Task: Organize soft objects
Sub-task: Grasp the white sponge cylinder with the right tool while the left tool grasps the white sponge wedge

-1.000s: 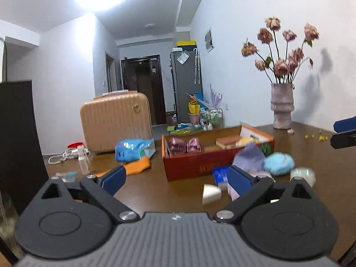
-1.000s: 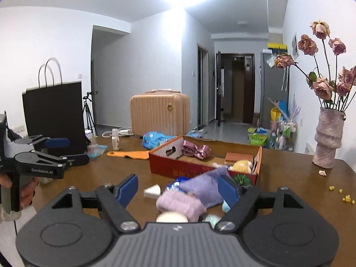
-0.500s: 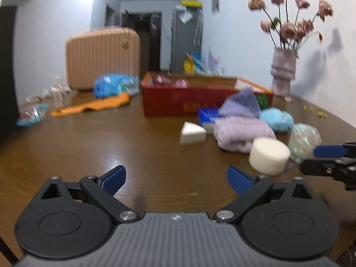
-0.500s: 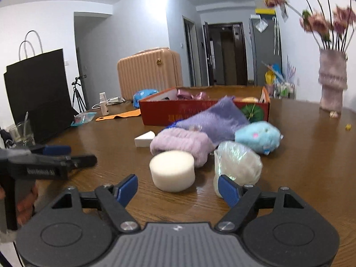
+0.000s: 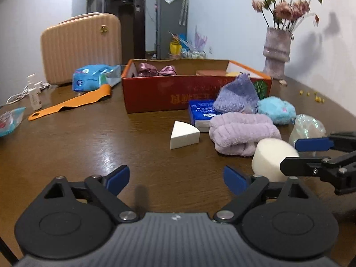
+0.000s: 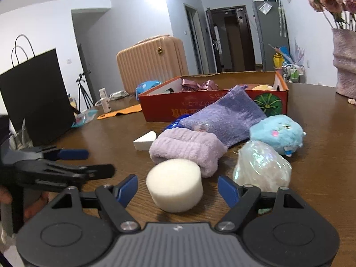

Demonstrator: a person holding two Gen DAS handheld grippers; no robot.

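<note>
A white round sponge (image 6: 174,184) sits on the brown table just in front of my open right gripper (image 6: 178,188), between its blue fingertips, not gripped. Behind it lie a lilac rolled towel (image 6: 187,150), a purple knit cloth (image 6: 224,116), a blue plush toy (image 6: 276,133) and an iridescent wrapped bundle (image 6: 261,166). A white wedge sponge (image 5: 183,134) lies left of them. The red cardboard box (image 5: 169,93) holds pink bows and other items. My left gripper (image 5: 176,176) is open and empty over bare table. The right gripper also shows in the left wrist view (image 5: 300,153), at the round sponge (image 5: 271,158).
A blue tissue pack (image 5: 201,115) lies by the box. An orange shoehorn (image 5: 69,104), a blue bag (image 5: 93,77) and a small bottle (image 5: 34,95) lie at the far left. A vase of dried roses (image 5: 277,53) stands at the back right. A black paper bag (image 6: 37,95) stands at left.
Both grippers have dropped lower and moved forward toward the pile. The right gripper has closed in on the round sponge, which now lies between its fingertips.
</note>
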